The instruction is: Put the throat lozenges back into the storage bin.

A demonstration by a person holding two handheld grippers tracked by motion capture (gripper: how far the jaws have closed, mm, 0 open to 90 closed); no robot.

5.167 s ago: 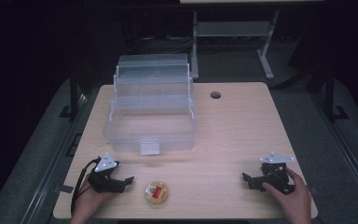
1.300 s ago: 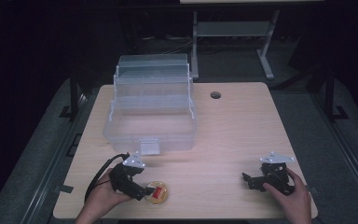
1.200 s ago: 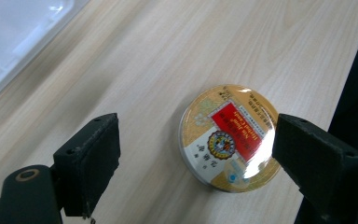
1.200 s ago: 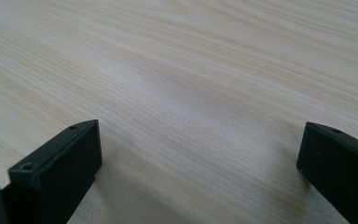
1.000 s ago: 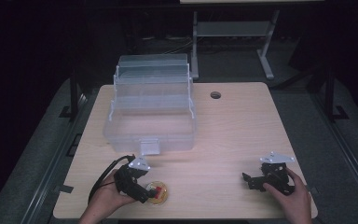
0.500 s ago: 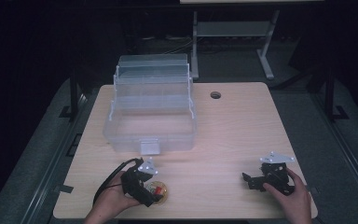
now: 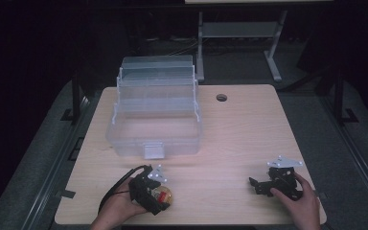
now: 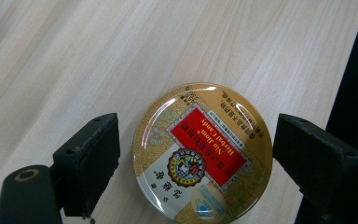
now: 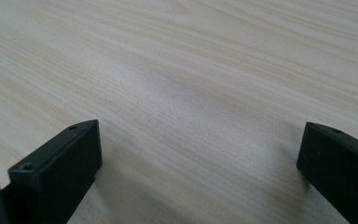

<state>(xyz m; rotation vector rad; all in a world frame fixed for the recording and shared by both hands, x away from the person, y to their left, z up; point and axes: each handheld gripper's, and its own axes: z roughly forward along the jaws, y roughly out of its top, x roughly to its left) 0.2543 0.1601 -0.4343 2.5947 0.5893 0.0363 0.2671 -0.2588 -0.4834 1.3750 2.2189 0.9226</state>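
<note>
Pale wood-grain tabletop (image 7: 249,129) is being lit against a dark room, with a clear plastic box (image 7: 154,125) standing toward ten o'clock from the table's middle, lid raised. At seven o'clock, near the front edge, the left gripper (image 7: 157,195) is being held over a round candy tin (image 8: 202,154); in the left gripper view its jaws are being kept spread, one on either side of the tin, neither pressed against it. The tin is lying flat on the wood. At four o'clock the right gripper (image 7: 258,186) is being held low above bare wood, its jaws parted wide with nothing between them.
</note>
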